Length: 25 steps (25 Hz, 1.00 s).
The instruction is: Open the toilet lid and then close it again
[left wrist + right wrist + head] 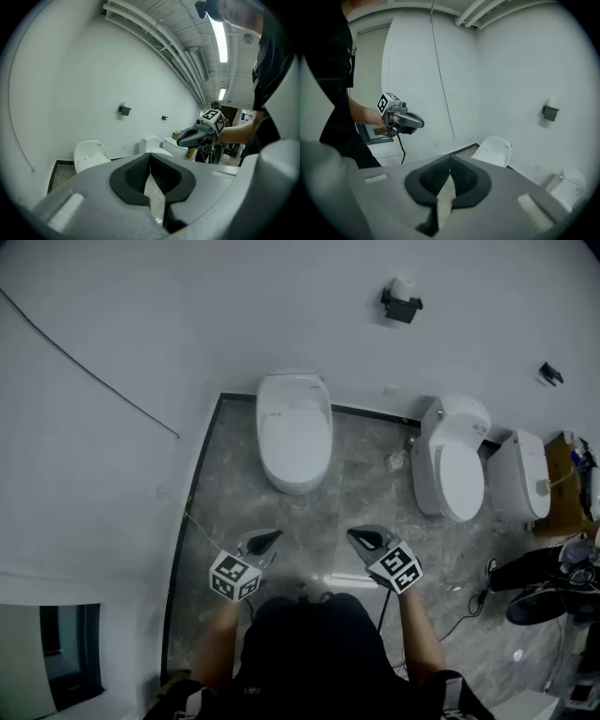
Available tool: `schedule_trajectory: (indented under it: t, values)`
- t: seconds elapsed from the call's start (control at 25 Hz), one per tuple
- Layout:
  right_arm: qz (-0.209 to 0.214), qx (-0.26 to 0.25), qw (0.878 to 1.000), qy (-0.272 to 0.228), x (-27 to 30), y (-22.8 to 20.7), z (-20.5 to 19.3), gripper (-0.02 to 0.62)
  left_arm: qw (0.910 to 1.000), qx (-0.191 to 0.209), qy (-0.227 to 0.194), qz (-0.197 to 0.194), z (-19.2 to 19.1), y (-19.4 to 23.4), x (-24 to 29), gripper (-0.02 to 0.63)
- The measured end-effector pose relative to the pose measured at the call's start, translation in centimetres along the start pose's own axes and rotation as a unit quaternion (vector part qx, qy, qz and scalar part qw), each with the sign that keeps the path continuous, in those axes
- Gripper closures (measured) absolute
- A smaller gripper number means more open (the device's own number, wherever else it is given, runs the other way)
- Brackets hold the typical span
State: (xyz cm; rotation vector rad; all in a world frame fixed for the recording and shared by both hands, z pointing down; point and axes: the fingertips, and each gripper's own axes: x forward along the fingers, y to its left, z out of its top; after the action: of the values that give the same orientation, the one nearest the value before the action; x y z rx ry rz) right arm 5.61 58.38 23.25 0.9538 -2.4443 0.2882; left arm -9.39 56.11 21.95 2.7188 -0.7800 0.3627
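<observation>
A white toilet (pixel 294 432) stands against the far wall with its lid down. It also shows in the left gripper view as the toilet (pixel 91 153) at lower left, and in the right gripper view as the toilet (pixel 493 151). My left gripper (pixel 267 542) and right gripper (pixel 361 538) hover side by side over the grey marble floor, well short of the bowl's front. Both are shut with nothing between the jaws. My own left jaws (pixel 150 157) and right jaws (pixel 450 161) meet at the tips.
A second toilet (pixel 453 465) and a third one (pixel 520 474) stand to the right. A black paper holder (pixel 401 301) hangs on the wall. Black gear and a cable (pixel 544 587) lie at the right. A dark floor border (pixel 192 493) runs along the left.
</observation>
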Motion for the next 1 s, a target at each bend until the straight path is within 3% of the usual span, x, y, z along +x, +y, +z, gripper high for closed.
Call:
schedule_trajectory:
  t: [0.2, 0.52, 0.76, 1.0]
  values:
    - [0.006, 0.001, 1.000, 0.002, 0.2, 0.6, -0.1, 0.592, 1.0000, 0.000, -0.002, 0.002, -0.1, 0.0, -0.4, 0.595]
    - [0.058, 0.010, 0.998, 0.006, 1.2, 2.9, 0.2, 0.594, 1.0000, 0.000, 0.002, 0.005, -0.6, 0.4, -1.5, 0.595]
    - [0.043, 0.003, 0.999, 0.015, 2.4, 2.7, 0.1, 0.594, 1.0000, -0.003, 0.004, 0.007, -0.8, 1.1, -1.9, 0.595]
    - [0.054, 0.003, 0.998, 0.025, 3.1, 2.4, -0.3, 0.594, 0.9998, -0.011, 0.009, 0.012, -1.2, 1.7, -1.5, 0.595]
